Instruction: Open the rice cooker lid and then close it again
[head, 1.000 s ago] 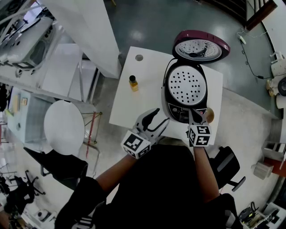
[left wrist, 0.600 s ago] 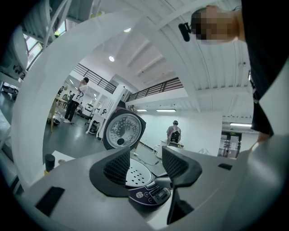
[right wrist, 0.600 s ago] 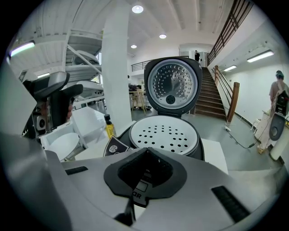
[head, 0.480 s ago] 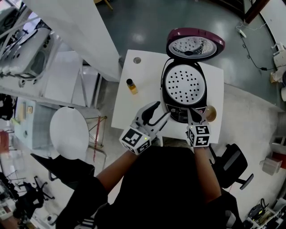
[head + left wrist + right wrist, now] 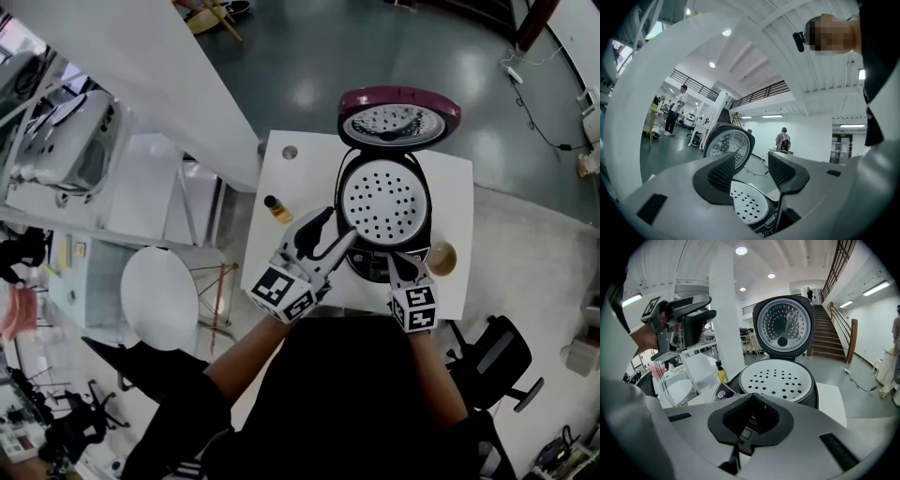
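The rice cooker [image 5: 384, 208] stands on a white table [image 5: 454, 184] with its maroon lid [image 5: 398, 116] swung up and back, baring a white perforated inner tray [image 5: 382, 200]. My left gripper [image 5: 337, 225] hovers open at the cooker's left front rim, nothing between its jaws. In the left gripper view the gripper [image 5: 752, 168] points level at the upright lid [image 5: 729, 143], with the tray [image 5: 749, 206] below. My right gripper [image 5: 398, 259] is shut at the cooker's front panel. The right gripper view shows the gripper [image 5: 750, 420] shut, the tray [image 5: 778, 379] and lid [image 5: 783, 326] beyond, and the left gripper [image 5: 686, 319] raised at left.
A small bottle of yellow liquid [image 5: 277, 208] stands left of the cooker and a brown round cup [image 5: 441, 256] right of it. A white column [image 5: 141, 75] rises at back left. A round white stool [image 5: 159, 298] and a black chair [image 5: 511, 361] flank the table.
My left gripper has risen and moved forward toward the cooker's left rim, still open. The right gripper has stayed at the front panel. The lid is still up.
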Motion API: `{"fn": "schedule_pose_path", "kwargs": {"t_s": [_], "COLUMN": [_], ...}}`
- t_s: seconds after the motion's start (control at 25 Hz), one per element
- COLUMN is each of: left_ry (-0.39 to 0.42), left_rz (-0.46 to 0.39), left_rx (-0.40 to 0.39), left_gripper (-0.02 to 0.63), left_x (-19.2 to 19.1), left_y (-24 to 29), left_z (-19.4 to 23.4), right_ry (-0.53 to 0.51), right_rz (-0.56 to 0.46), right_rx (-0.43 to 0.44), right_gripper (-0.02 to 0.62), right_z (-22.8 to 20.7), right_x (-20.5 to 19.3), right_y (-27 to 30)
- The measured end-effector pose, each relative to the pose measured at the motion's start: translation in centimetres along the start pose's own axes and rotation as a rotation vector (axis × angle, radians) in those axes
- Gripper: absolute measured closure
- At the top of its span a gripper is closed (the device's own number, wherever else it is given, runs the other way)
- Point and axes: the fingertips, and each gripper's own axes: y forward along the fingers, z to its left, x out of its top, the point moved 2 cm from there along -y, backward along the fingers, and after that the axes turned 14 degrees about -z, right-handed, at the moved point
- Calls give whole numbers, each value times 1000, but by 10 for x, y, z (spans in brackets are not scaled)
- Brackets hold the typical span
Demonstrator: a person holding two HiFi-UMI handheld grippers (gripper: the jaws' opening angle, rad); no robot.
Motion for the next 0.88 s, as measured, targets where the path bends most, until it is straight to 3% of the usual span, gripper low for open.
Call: {"fn": "schedule_pose_path", "kwargs": {"t_s": [0.88], "left_ry": [129], "left_rz": [-15], "left_rx": [-119], "left_gripper": [403], "left_x": [50], "left_y": [129], "left_z": [44], "right_ry": [83], "right_rz": [-9], "right_rx": [83], "right_gripper": [595], "right_z": [-2], "right_x": [3], "right_y": [3]}}
